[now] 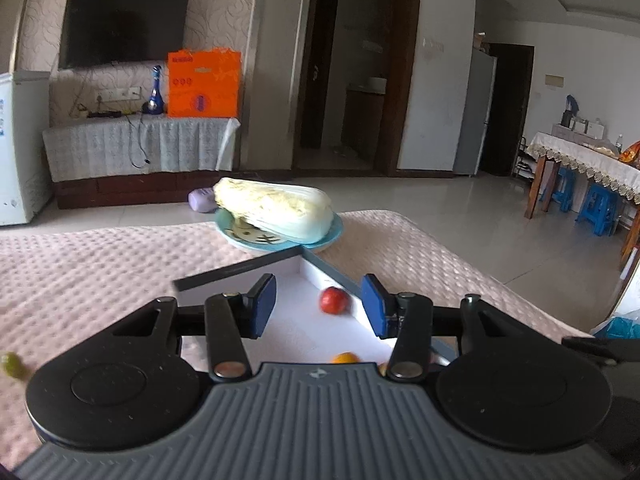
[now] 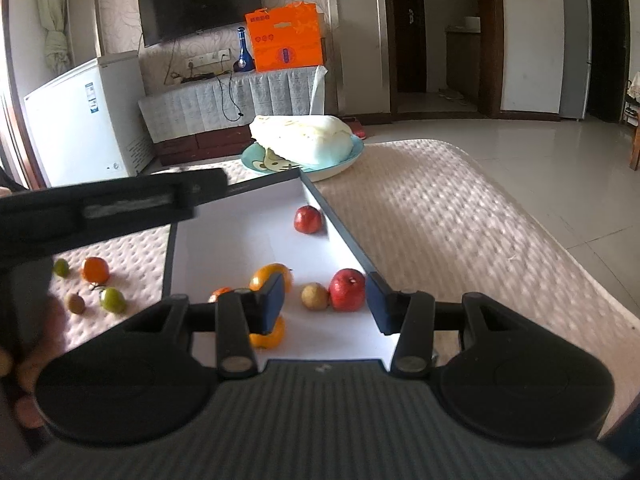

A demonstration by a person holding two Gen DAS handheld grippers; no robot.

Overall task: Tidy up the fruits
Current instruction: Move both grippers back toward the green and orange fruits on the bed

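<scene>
A white box with a grey rim [image 2: 340, 228] lies on the pink blanket. In it are a small red fruit [image 2: 308, 219] at the far right, a red apple [image 2: 347, 289], a brown round fruit [image 2: 315, 296] and several orange fruits [image 2: 269, 276]. My right gripper [image 2: 326, 300] is open and empty, held above the box's near end. My left gripper [image 1: 318, 306] is open and empty over the box [image 1: 240, 270], with the small red fruit [image 1: 334, 300] just beyond its fingers. Loose fruits lie left of the box: an orange one [image 2: 95, 270], a green one [image 2: 113, 300], a brown one [image 2: 74, 303].
A blue plate [image 2: 348, 164] with a napa cabbage [image 2: 304, 138] stands past the box's far end; it also shows in the left wrist view [image 1: 276, 210]. The left gripper's body [image 2: 100, 204] crosses the right wrist view at the left. A green fruit [image 1: 12, 364] lies at far left.
</scene>
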